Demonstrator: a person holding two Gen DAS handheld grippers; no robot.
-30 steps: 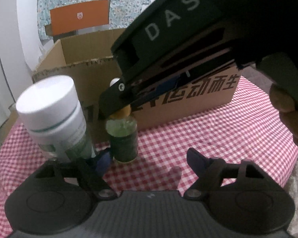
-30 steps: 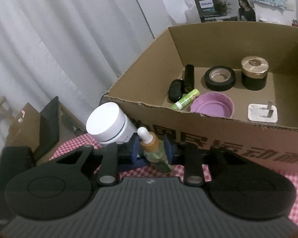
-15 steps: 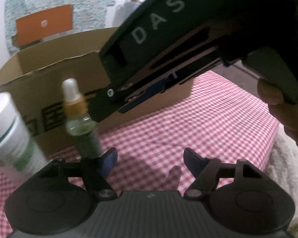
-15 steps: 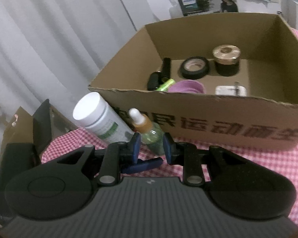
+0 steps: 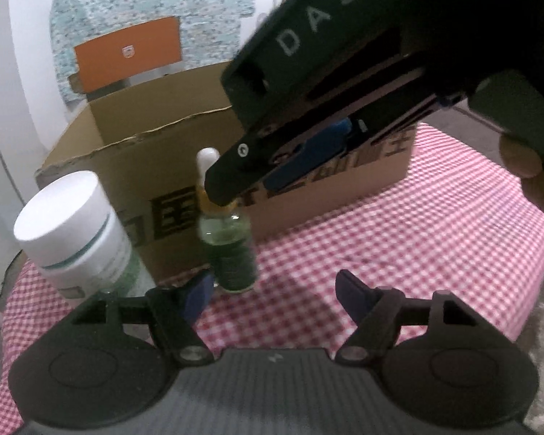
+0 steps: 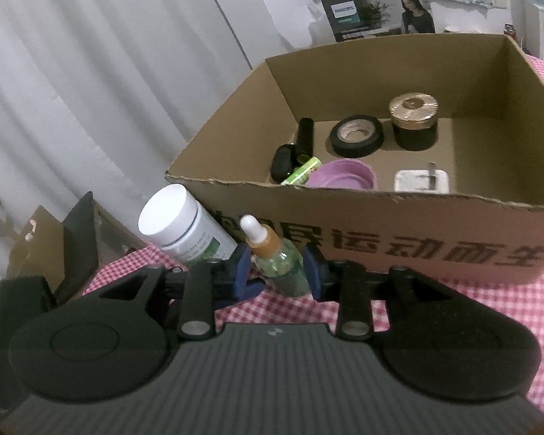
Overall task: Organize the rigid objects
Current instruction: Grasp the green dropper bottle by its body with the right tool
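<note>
Dropper bottle (image 6: 280, 258) stands upright on the checked cloth (image 6: 453, 301), right between the blue pads of my right gripper (image 6: 277, 272), long axis straight up. Those jaws have just been opening, and the pads now sit just off the glass either side. My left gripper (image 5: 272, 290) hangs wide and empty, with the bottle off past its left pad. Behind the bottle is the cardboard box (image 6: 417, 232); the white jar (image 6: 185, 226) stands just beside the bottle.

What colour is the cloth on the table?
The tablecloth is red-and-white checked, clearest in the left wrist view.
</note>
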